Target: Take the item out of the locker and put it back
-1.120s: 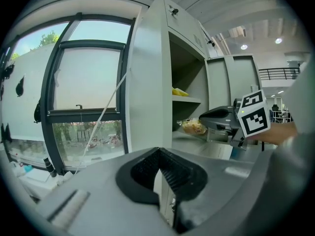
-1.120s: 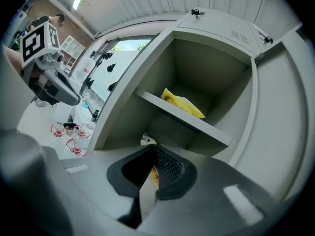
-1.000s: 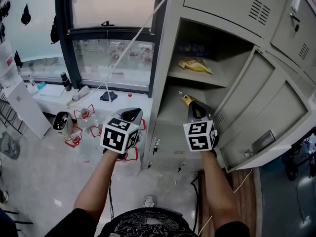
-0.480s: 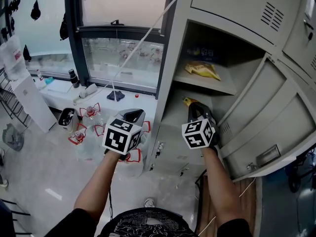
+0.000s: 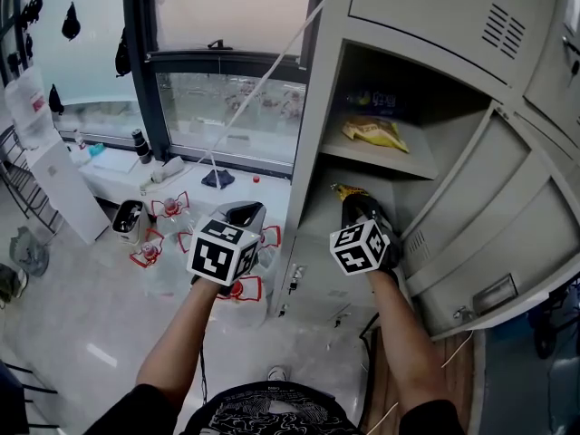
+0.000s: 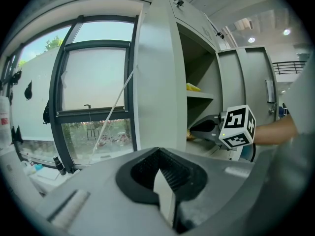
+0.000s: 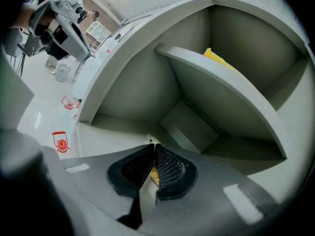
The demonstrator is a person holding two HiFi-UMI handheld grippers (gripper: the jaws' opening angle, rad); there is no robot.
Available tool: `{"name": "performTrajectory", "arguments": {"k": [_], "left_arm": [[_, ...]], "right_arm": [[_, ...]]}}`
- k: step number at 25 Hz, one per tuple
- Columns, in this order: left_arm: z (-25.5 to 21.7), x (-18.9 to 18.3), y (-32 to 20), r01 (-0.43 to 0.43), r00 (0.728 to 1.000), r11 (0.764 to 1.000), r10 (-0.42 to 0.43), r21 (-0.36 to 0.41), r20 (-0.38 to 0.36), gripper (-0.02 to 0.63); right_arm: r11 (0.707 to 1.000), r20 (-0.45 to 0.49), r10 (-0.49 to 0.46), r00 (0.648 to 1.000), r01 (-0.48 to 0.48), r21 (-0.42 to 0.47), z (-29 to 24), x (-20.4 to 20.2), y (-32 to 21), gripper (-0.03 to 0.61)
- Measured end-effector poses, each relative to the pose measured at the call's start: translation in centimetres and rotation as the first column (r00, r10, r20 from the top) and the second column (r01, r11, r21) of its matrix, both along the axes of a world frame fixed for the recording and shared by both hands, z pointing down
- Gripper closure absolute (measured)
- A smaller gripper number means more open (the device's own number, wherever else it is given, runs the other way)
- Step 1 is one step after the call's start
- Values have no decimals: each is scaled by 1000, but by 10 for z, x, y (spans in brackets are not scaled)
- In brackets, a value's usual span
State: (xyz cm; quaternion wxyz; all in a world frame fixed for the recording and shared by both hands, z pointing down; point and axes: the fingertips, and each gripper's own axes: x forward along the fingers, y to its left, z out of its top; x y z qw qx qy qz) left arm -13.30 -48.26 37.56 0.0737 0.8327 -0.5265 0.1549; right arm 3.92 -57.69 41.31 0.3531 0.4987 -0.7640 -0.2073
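Observation:
The grey locker (image 5: pixel 313 107) stands open with two shelves. A yellow snack bag (image 5: pixel 374 132) lies on the upper shelf (image 7: pixel 221 90); it also shows in the right gripper view as the snack bag (image 7: pixel 219 63). My right gripper (image 5: pixel 352 199) reaches into the lower compartment, shut on a small yellow packet (image 5: pixel 345 190). A sliver of that packet (image 7: pixel 153 173) shows between the closed pads of the right gripper (image 7: pixel 153 154). My left gripper (image 5: pixel 243 214) hangs outside the locker to the left, shut and empty (image 6: pixel 160 173).
The locker's open door (image 5: pixel 480 225) swings out to the right of my right arm. A window (image 5: pixel 227 107) and a low white ledge (image 5: pixel 118 166) are at the left. Red-and-clear items (image 5: pixel 168 208) lie on the floor below the left gripper.
My right gripper has pushed a little farther into the lower compartment with the yellow packet. The left gripper has hardly moved.

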Motion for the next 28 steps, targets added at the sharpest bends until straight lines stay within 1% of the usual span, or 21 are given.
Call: {"name": "performTrajectory", "arguments": {"k": [16, 24, 28], "left_arm": [[1, -11, -2, 10, 1000, 1000, -10, -4, 0, 614], [4, -14, -1, 12, 1000, 1000, -12, -10, -3, 614], [3, -17, 2, 13, 1000, 1000, -13, -10, -5, 614]], "right_arm": [[996, -29, 8, 1000, -10, -86, 28, -7, -1, 540], [995, -23, 14, 1000, -16, -101, 32, -5, 0, 535], [993, -6, 27, 1000, -27, -114, 34, -4, 2, 528]]}}
